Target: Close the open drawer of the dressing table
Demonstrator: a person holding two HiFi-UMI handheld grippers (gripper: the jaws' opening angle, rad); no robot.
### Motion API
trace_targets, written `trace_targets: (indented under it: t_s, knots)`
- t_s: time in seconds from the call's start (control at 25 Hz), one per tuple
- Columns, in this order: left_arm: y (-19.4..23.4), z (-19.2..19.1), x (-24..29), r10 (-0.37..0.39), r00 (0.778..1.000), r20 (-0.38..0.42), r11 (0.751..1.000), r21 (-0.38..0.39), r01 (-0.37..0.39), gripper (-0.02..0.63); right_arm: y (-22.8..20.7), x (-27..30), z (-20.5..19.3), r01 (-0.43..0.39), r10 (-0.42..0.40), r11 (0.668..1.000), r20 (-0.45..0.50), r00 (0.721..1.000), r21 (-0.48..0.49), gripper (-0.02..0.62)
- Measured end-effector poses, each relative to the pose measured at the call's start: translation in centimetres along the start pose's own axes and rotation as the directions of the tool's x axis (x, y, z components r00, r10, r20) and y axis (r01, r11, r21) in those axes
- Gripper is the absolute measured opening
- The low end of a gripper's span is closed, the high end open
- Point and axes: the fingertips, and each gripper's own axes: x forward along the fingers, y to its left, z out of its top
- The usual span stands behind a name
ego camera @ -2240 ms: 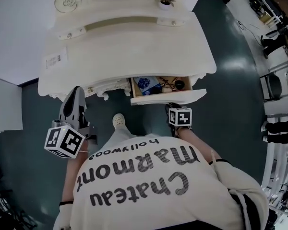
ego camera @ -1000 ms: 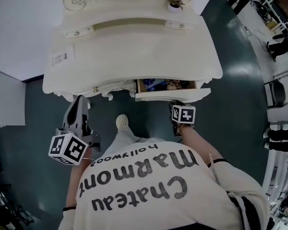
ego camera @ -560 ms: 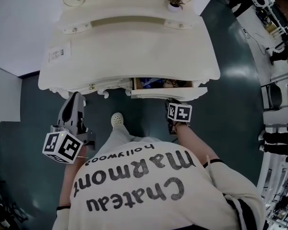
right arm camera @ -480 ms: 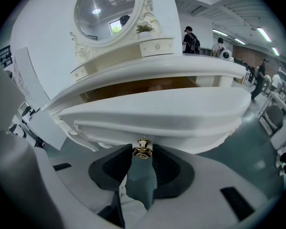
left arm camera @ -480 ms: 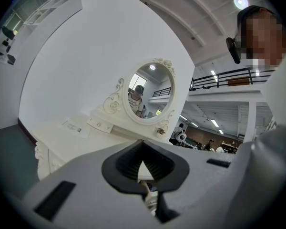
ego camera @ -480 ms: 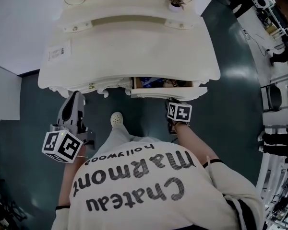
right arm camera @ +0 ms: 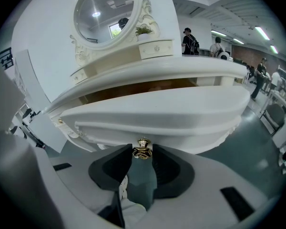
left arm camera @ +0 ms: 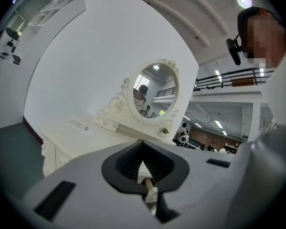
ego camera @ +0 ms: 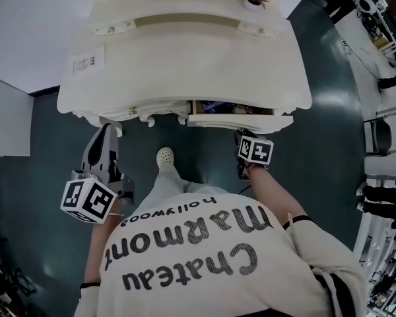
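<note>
Push straight in on the brass knob (right arm camera: pixel 142 149), clamped between the right gripper (right arm camera: pixel 142 157) jaws, keeping the drawer (ego camera: pixel 241 120) level until it seats flush; barely ajar now under the desk (ego camera: pixel 185 65) top's right side. Keep the left gripper (ego camera: pixel 107 129), jaws shut and empty, clear.

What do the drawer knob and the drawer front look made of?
The drawer knob looks like metal with a polished gold or brass finish, judging by its bright glints; plated plastic cannot be ruled out. The drawer front is probably painted wood or board: cream-white, soft sheen, smooth moulded curves, no grain showing.
</note>
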Motion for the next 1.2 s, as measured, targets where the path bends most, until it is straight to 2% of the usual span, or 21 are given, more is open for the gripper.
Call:
trace_targets:
  t_s: [0.24,1.2]
  knots:
    - [1.1,-0.2,-0.6,0.022,1.0,-0.006,1.0,-0.017,-0.022,0.008,0.0,0.3,0.5,0.017,-0.017,1.0,-0.016,1.0,0.001,0.15]
    - [3.3,-0.1,1.1,0.012,0.999,-0.044,1.0,-0.021,-0.013,0.008,-0.5,1.9,2.7,0.063,-0.064,0.996,0.018,0.998,0.057,0.152]
